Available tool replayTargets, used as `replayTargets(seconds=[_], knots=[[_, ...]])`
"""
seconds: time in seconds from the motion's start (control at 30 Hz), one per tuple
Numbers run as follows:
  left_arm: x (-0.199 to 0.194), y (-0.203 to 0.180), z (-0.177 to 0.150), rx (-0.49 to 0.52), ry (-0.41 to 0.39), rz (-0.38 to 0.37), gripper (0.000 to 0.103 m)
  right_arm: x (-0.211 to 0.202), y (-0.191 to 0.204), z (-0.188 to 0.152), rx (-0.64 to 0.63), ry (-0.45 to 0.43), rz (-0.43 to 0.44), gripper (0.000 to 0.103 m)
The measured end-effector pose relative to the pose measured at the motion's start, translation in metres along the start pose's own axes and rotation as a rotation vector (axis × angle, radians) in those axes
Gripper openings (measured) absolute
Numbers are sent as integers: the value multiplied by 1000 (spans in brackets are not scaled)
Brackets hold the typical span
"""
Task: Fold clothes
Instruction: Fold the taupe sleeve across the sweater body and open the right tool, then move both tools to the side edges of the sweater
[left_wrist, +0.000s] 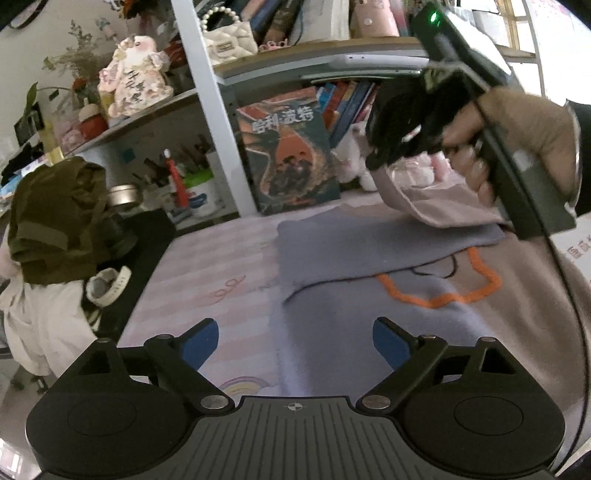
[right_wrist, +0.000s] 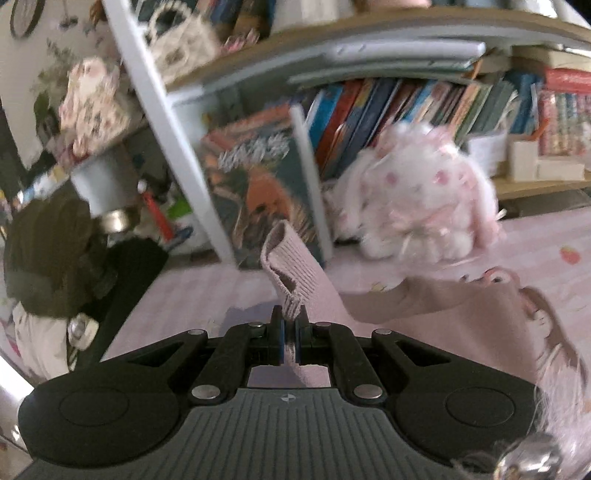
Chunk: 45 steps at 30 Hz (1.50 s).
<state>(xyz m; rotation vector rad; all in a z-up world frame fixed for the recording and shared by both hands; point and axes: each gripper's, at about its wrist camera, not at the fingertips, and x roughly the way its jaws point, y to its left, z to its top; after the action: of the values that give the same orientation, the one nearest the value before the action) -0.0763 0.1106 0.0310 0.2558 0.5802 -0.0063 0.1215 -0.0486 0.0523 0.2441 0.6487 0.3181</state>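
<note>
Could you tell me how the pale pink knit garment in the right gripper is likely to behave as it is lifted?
The pale pink knit garment probably stays floppy: its ribbed cuff droops over above the right gripper. It seems light, hanging from one pinch.

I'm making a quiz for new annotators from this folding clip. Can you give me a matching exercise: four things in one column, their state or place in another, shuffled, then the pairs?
Things:
1. left gripper
2. right gripper
3. fluffy white-and-pink plush toy
4. olive green garment

States or places:
A. bunched in a heap at the left edge of the bed
B. shut on the ribbed cuff of the pink garment
C. open, above the grey garment
D. sitting in front of the row of books

Pairs: 1-C, 2-B, 3-D, 4-A
</note>
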Motion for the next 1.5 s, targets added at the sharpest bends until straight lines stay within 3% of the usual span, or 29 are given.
replayTargets(seconds=[0.13, 0.23, 0.33, 0.53, 0.8, 1.2, 1.5], knots=[[-2, 9, -5, -17, 9, 5, 93, 23, 11, -15, -28, 92, 2, 6], [-2, 12, -7, -29, 12, 3, 93, 31, 15, -24, -49, 141, 28, 16], [-1, 12, -7, -33, 9, -7, 93, 20, 17, -27, -71, 126, 64, 32], [0, 10, -5, -43, -4, -42, 93, -3, 18, -31, -101, 103, 112, 36], [3, 8, -4, -63, -21, -106, 93, -61, -11, -52, -94, 111, 7, 38], [3, -25, -3, -31, 1, -212, 93, -141, -51, -123, -90, 122, -263, 41], [-17, -64, -5, -3, 51, -206, 93, -185, -75, -159, -93, 132, -282, 42]])
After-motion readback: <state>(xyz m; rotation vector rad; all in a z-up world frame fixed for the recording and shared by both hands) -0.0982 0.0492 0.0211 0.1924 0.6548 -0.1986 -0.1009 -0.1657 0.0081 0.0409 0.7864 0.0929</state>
